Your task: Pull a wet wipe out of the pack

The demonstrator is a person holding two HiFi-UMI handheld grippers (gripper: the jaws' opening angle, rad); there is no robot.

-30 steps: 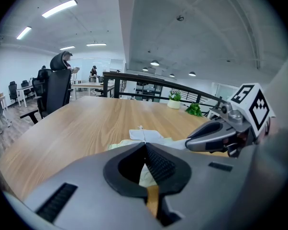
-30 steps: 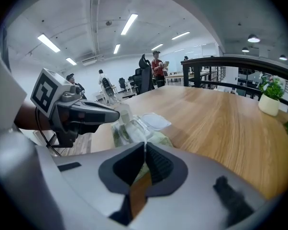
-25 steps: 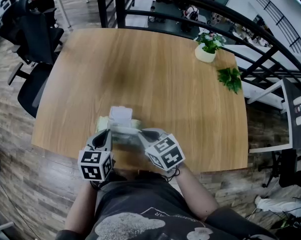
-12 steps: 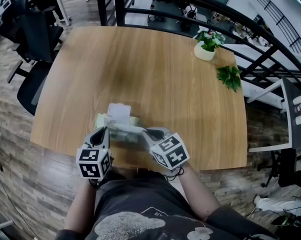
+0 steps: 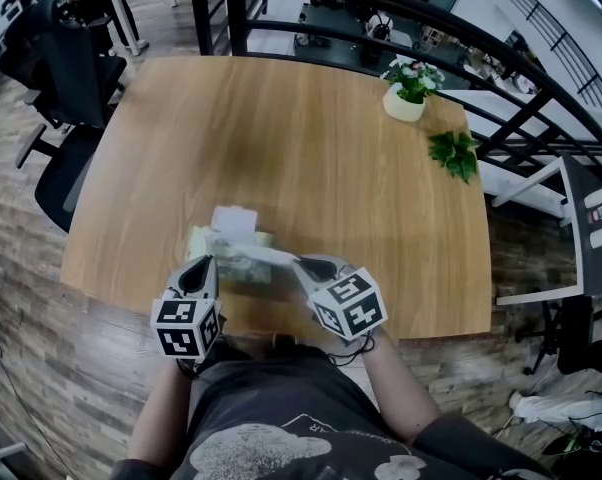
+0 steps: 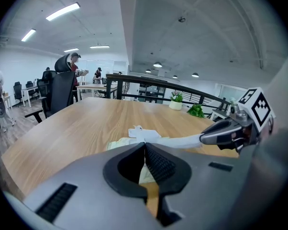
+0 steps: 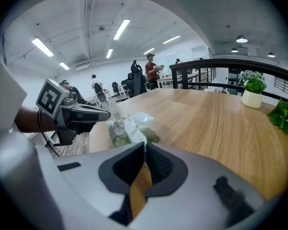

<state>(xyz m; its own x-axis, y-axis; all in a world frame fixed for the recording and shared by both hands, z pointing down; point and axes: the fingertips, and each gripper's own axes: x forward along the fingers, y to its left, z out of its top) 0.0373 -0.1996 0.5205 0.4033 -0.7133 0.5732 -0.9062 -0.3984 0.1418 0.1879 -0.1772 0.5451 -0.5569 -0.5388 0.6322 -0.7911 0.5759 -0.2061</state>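
The pale green wet wipe pack (image 5: 243,266) lies near the front edge of the wooden table (image 5: 311,148), its white lid (image 5: 234,220) flipped open. My left gripper (image 5: 207,261) is shut on the pack's near left edge (image 6: 116,144). A white wipe (image 5: 268,256) stretches taut from the pack's opening to my right gripper (image 5: 299,264), which is shut on the wipe's end. In the left gripper view the wipe (image 6: 182,140) runs across to the right gripper (image 6: 204,139). The right gripper view shows the wipe (image 7: 132,131) leading from my jaws back to the pack (image 7: 116,134).
A potted plant (image 5: 406,93) and a loose green sprig (image 5: 454,153) stand at the table's far right. Black office chairs (image 5: 66,88) are off the table's left side, and a black railing (image 5: 401,13) runs behind it. The person's body is close to the front edge.
My right gripper has moved to the right, away from the pack, and the wipe between it and the pack has grown longer. The left gripper and the pack have stayed put.
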